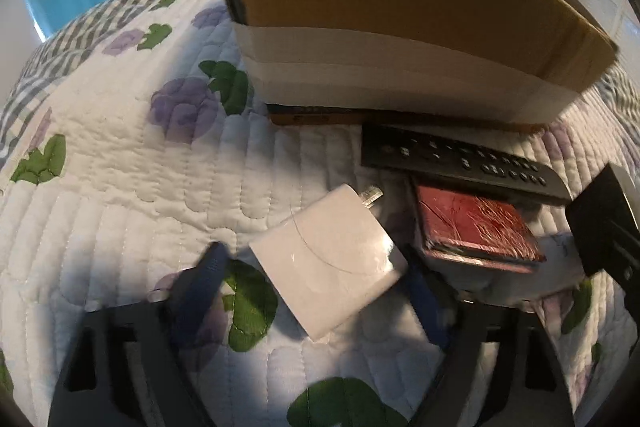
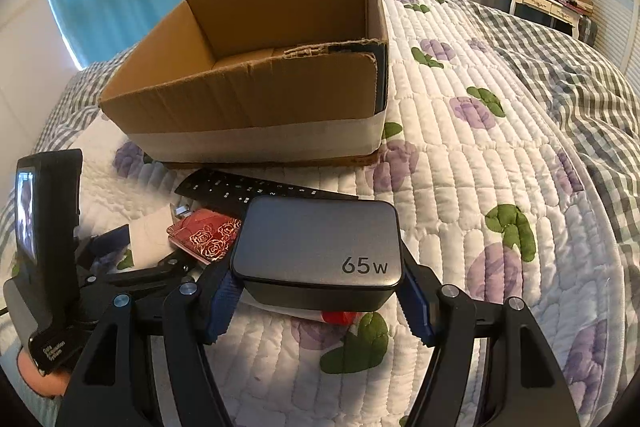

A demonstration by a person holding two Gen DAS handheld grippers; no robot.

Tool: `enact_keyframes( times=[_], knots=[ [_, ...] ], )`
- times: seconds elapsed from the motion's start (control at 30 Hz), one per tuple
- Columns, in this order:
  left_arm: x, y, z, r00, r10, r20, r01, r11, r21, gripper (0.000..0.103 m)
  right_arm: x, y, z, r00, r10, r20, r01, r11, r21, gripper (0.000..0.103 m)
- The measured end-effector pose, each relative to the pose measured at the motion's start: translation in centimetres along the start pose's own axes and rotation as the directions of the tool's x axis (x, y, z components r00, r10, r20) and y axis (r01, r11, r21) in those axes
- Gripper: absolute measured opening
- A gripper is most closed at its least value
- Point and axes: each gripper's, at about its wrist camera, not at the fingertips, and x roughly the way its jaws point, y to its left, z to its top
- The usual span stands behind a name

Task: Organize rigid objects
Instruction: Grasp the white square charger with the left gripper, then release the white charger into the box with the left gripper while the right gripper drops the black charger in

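Charger [image 2: 318, 251] marked 65 W is clamped between the right gripper's [image 2: 320, 297] fingers, just in front of the cardboard box [image 2: 256, 99]. A white charger [image 1: 326, 261] is flanked, ungripped, by the left gripper's [image 1: 316, 301] spread fingers, near the box beside the remote [image 1: 460, 159] and red case [image 1: 476, 227].

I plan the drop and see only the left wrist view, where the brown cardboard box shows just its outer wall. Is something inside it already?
Observer: In the right wrist view the brown cardboard box is open on top; no object shows in the visible part of its inside.
Operator: What does the right claw hold?
Observer: The right claw grips a grey rounded charger block marked 65 W.
Operator: Is the rim intact?
Observer: No, the near rim is torn by its right corner.
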Motion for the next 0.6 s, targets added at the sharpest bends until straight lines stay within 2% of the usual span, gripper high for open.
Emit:
enact_keyframes(
  times=[0.07, 0.23, 0.47, 0.6],
  knots=[
    [-0.5, -0.1, -0.4, 1.0, -0.014, -0.004, 0.014, 1.0, 0.01, 0.067, -0.3, 0.1, -0.1, 1.0, -0.009, 0.003, 0.009, 1.0, -0.002, 0.068],
    [-2.8, 0.6, -1.2, 0.997, -0.074, -0.021, 0.073, 0.997, -0.022, 0.06, -1.9, 0.9, -0.2, 0.999, -0.014, 0.033, 0.015, 1.0, -0.025, 0.068],
    [-8.5, 0.8, -2.5, 0.993, -0.097, 0.062, 0.098, 0.995, -0.007, 0.06, -5.3, 2.1, 0.0, 0.996, -0.008, 0.088, 0.013, 0.999, -0.052, 0.068],
    [-11.7, 0.9, -0.6, 0.986, -0.112, 0.125, 0.114, 0.993, -0.01, 0.059, -7.7, 2.7, 0.9, 0.992, 0.005, 0.127, 0.005, 0.997, -0.074, 0.068]
  ],
)
